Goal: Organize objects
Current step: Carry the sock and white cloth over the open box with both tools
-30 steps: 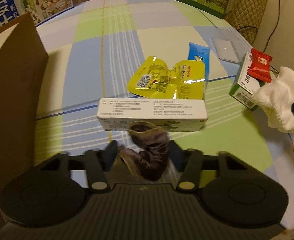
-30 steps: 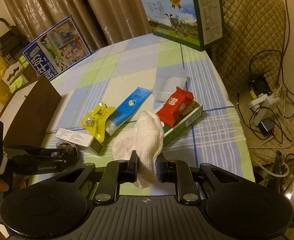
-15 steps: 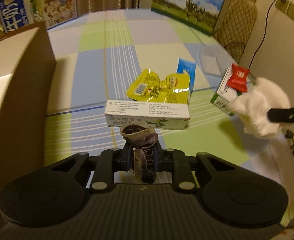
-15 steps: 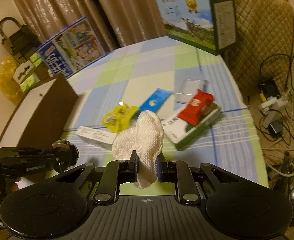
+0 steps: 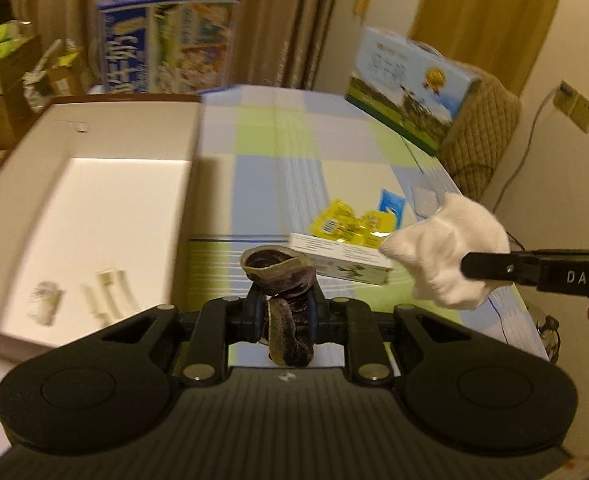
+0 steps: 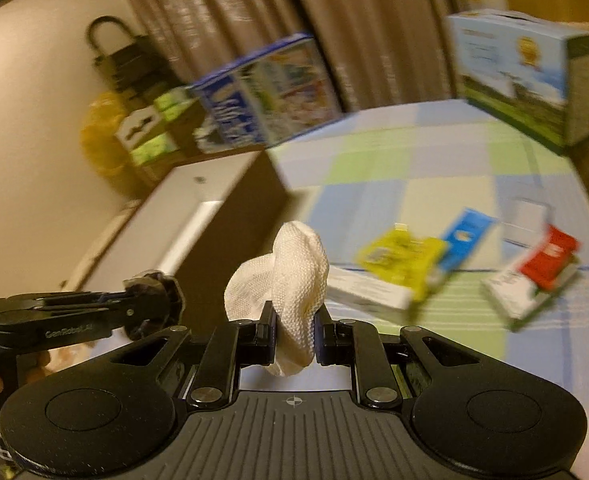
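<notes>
My left gripper [image 5: 284, 312] is shut on a dark brown velvet scrunchie [image 5: 282, 280], held in the air just right of an open brown box with a white inside [image 5: 94, 208]. My right gripper [image 6: 294, 332] is shut on a white knitted cloth [image 6: 294, 280]; that cloth [image 5: 446, 248] also shows at the right of the left wrist view. In the right wrist view the left gripper [image 6: 150, 304] sits low at the left with the dark scrunchie [image 6: 162, 292], in front of the box [image 6: 190, 232].
On the checked tablecloth [image 5: 294, 152] lie a long white carton [image 5: 334, 260], yellow packets [image 5: 346, 224], a blue sachet [image 5: 390, 204], a red packet [image 6: 550, 256] on a green-white carton [image 6: 514, 292] and a clear pouch [image 6: 526, 216]. Two large printed cartons [image 5: 166, 44] [image 5: 410, 84] stand at the far edge. Small items lie in the box.
The left jaws closed on the scrunchie and lifted it off the table, swinging left toward the open box. The right gripper rose and moved left with the white cloth.
</notes>
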A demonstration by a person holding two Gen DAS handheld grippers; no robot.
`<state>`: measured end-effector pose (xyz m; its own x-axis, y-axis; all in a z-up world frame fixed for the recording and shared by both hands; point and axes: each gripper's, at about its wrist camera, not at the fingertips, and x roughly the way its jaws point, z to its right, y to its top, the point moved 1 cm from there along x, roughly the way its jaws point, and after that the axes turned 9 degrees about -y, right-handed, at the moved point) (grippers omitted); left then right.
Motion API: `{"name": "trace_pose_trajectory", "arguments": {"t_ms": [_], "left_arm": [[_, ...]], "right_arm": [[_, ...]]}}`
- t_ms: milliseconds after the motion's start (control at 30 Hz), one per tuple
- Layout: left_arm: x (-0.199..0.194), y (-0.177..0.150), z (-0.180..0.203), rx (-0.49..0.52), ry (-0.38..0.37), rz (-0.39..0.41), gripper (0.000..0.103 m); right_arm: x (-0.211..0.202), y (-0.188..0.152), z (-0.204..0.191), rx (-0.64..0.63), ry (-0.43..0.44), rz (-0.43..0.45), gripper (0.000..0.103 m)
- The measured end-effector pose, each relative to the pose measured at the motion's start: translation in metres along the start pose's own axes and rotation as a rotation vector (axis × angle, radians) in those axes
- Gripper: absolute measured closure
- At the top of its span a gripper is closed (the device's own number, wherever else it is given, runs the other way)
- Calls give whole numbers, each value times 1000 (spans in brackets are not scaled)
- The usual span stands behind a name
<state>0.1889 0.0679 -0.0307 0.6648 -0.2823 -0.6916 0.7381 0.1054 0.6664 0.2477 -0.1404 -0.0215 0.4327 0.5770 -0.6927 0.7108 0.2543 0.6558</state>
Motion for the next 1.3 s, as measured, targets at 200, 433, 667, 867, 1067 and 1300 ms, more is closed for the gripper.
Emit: {"name": "trace_pose_trajectory", "arguments": {"t_ms": [200, 433, 667, 867, 1067, 1300], "left_arm": [[-46, 4, -43, -57, 70, 65, 86], [-70, 13, -96, -78, 157, 70, 86], [-67, 23, -141, -85, 186, 52, 85], [-51, 34, -168, -76, 187, 26, 85], [-27, 44, -188, -84, 174, -4, 85], [-8, 51, -203, -82, 165, -36, 85]], "right_arm": [[19, 14, -60, -64, 117, 9, 88], [62, 30, -120, -141, 173, 0, 88], [104, 46, -166, -225, 151, 4, 88], [141, 57, -179, -254, 93, -16, 88], [176, 61, -184, -302, 22, -59, 88], [202, 65, -186, -337, -38, -85, 88]]}}
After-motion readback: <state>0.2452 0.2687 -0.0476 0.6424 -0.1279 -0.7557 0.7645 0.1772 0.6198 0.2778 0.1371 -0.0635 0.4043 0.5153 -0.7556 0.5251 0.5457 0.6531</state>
